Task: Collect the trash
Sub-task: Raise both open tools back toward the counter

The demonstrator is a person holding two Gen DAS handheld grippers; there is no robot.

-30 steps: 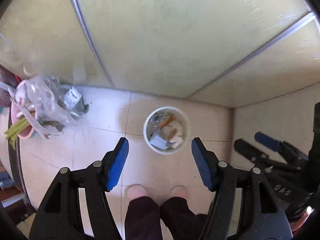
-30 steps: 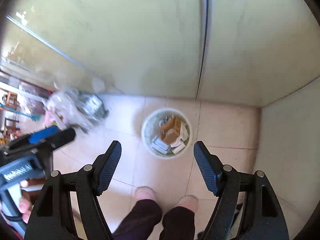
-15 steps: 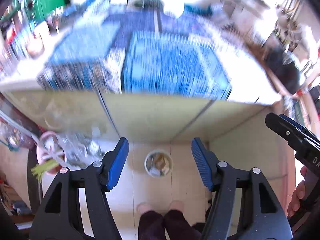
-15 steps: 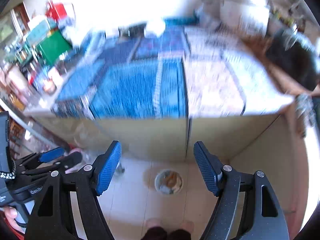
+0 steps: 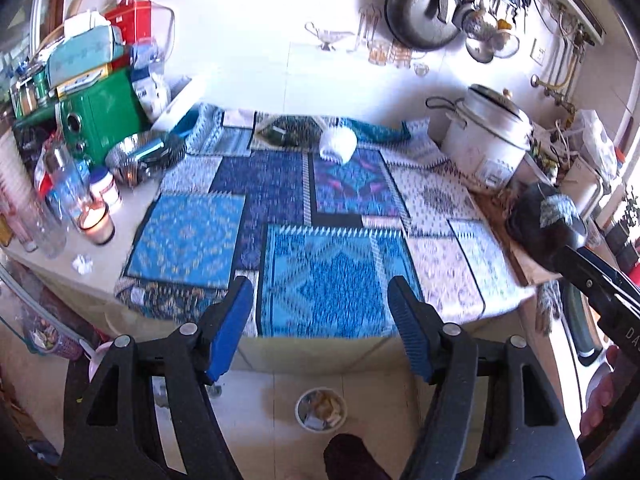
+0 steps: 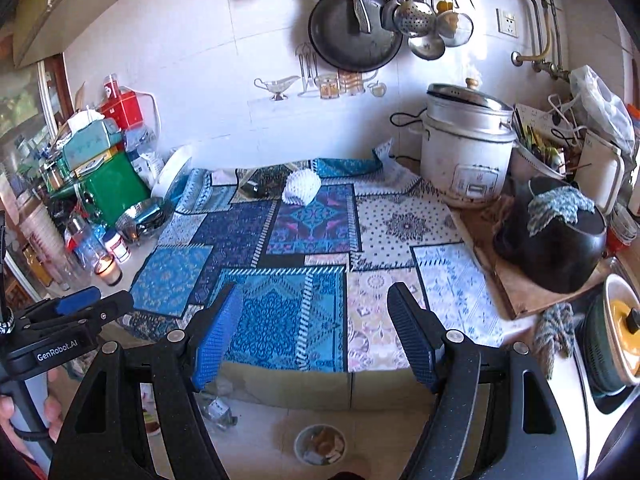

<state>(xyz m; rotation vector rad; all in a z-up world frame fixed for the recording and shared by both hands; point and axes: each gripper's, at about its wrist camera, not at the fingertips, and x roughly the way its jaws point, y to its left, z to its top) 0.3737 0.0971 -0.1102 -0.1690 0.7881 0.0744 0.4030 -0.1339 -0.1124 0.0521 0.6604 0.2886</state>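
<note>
Trash candidates now in view: a white foam fruit net [image 6: 302,192] lying near the back of the patchwork cloth [image 6: 288,280], and a small crumpled white scrap [image 5: 81,264] on the bare left edge of the surface [image 5: 132,208] beside a lit candle jar [image 5: 96,222]. A second ago both cameras looked down at the floor and into the white trash bin [image 5: 320,408]; both views have since swung up to take in the whole surface, and the bin now shows small at the bottom edge, below the surface front. Left hand-held gripper [image 5: 320,332]: released, nothing between the blue pads, and its jaws have just been opening a little wider. Right hand-held gripper [image 6: 316,336]: released too, empty, spread unchanged. Judgement: bin check finished, search for the next piece under way; the foam net is the most obvious target and lies well away from either hand-held gripper. The scrap sits close to the candle flame and to clear bottles [image 5: 60,200], so a reach on that side would need care. Rice cooker [image 6: 464,152] and black pot [image 6: 556,236] stand to the right, clear of both items.
</note>
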